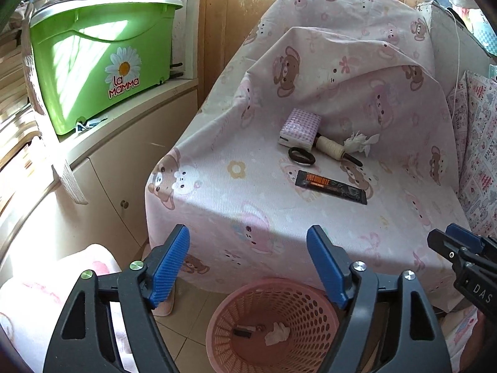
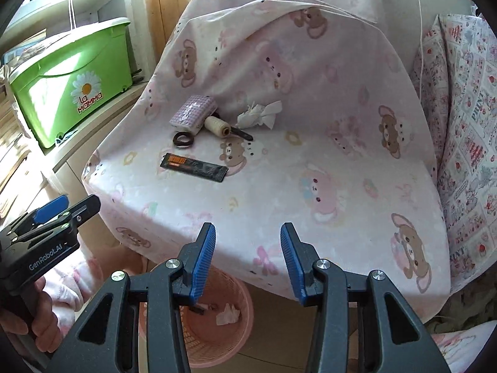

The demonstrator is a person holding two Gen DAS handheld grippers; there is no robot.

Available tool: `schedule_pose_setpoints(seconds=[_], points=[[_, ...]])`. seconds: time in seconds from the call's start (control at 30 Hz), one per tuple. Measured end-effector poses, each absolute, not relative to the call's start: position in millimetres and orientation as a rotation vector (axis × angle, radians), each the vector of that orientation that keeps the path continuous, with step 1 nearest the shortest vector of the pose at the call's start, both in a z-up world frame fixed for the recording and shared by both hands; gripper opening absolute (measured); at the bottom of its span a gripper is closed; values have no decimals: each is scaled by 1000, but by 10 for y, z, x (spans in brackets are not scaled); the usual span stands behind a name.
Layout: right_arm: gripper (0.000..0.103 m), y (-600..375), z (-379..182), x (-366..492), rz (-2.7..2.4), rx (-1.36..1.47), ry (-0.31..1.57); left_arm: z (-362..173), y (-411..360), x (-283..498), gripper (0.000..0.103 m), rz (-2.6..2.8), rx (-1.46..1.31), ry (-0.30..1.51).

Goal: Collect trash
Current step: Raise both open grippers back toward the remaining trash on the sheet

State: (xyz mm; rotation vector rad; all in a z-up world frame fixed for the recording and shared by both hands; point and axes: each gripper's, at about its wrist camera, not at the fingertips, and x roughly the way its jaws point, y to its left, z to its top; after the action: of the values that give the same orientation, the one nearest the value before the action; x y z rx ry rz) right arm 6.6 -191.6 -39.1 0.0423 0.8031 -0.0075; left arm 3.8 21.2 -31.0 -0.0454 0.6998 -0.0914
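A pink mesh basket [image 1: 214, 314] [image 2: 211, 342] stands on the floor below the seat's front edge, holding a crumpled tissue [image 1: 278, 332] [image 2: 228, 314] and a small dark item [image 1: 242, 332]. On the seat, covered by a pink bear-print sheet [image 1: 248, 192], lie a black wrapper [image 1: 330, 187] [image 2: 194, 168] and a crumpled white tissue [image 1: 360, 143] [image 2: 257, 115]. My left gripper [image 1: 248, 236] hangs open and empty above the basket. My right gripper [image 2: 248, 230] is also open and empty, over the seat's front edge, to the right of the left one.
Beside the trash sit a checked tissue pack [image 1: 299, 130], a thread spool [image 1: 330, 147] and a dark hair tie [image 1: 301, 156]. A green "la Mamma" box [image 1: 102, 62] rests on a cabinet [image 1: 124, 161] at left. A patterned cushion [image 2: 466, 124] flanks the seat's right.
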Motion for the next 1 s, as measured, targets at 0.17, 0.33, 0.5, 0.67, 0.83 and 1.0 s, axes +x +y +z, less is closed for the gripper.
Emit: schedule_pose_setpoints(seconds=[0.17,0.33,0.5,0.67,0.83,1.0], points=[[46,-1944,-276,60,-26,36,772,-234,176,-24,97,-139,-64,647],[51,-1974,-125,98,-26,13,712,-57,49,-82,99,-142,-13,551],[67,-2163,128,228,17,131,658,169,37,-17,100,-158,15,508],[67,-2285,401,314,-41,159,646,465,-10,1,100,-296,46,471],[71,-2239,643,309,122,-2,692,655,-70,-117,100,-312,67,452],[75,-2458,831,208,139,95,719,684,17,-73,100,-309,42,493]])
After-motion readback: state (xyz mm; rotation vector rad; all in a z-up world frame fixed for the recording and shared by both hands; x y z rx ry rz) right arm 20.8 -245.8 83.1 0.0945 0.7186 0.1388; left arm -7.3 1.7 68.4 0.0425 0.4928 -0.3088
